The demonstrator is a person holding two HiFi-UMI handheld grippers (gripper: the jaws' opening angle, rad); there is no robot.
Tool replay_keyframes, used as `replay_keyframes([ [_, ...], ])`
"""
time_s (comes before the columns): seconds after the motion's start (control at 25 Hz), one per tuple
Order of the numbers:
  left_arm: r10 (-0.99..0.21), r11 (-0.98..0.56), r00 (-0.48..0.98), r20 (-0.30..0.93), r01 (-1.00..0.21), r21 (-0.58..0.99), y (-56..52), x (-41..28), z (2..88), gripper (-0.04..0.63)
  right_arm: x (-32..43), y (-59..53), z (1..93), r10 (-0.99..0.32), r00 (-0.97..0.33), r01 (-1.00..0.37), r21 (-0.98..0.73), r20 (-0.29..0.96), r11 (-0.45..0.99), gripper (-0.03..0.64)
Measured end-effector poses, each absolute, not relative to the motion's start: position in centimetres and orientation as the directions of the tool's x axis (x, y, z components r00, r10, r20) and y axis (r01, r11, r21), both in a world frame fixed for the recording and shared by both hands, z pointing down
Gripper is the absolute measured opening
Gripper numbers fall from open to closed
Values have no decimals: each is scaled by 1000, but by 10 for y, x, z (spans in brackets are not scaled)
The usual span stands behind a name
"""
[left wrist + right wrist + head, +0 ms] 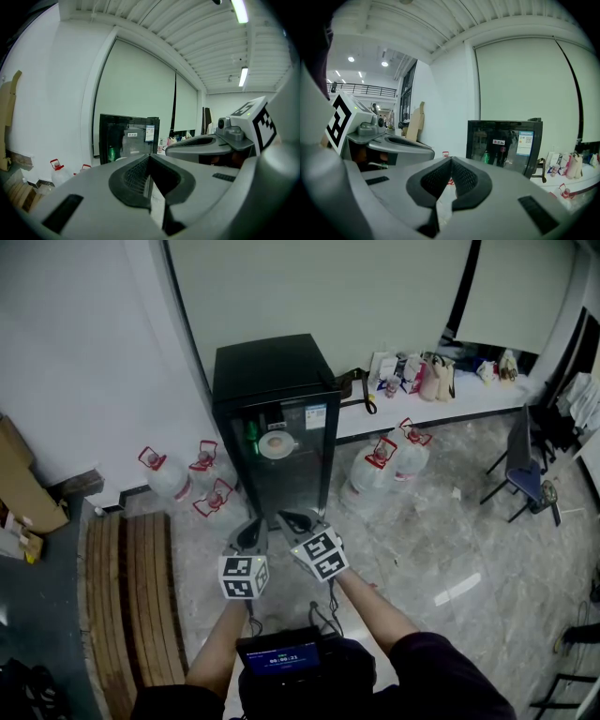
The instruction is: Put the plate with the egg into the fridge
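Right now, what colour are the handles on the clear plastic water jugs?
Red, on every water jug; clearest in the head view.

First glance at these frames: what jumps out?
The black fridge stands against the wall at centre, with a white plate showing through its glass door. Right in front of it, the left gripper and right gripper sit side by side, jaws shut and empty. Water jugs stand on the floor either side of the fridge.
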State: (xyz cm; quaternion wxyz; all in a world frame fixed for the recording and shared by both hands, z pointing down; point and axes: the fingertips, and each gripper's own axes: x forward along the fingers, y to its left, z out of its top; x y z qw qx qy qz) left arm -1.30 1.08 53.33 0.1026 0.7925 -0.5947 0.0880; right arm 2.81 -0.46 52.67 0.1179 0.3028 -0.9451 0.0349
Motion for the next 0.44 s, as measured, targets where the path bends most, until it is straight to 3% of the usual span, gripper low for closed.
replay_keyframes([
  [0.44,-919,-290,292,266,-956,51,5,-4,534,9,35,-9,527,-571,-783,-588,7,247,809,8],
])
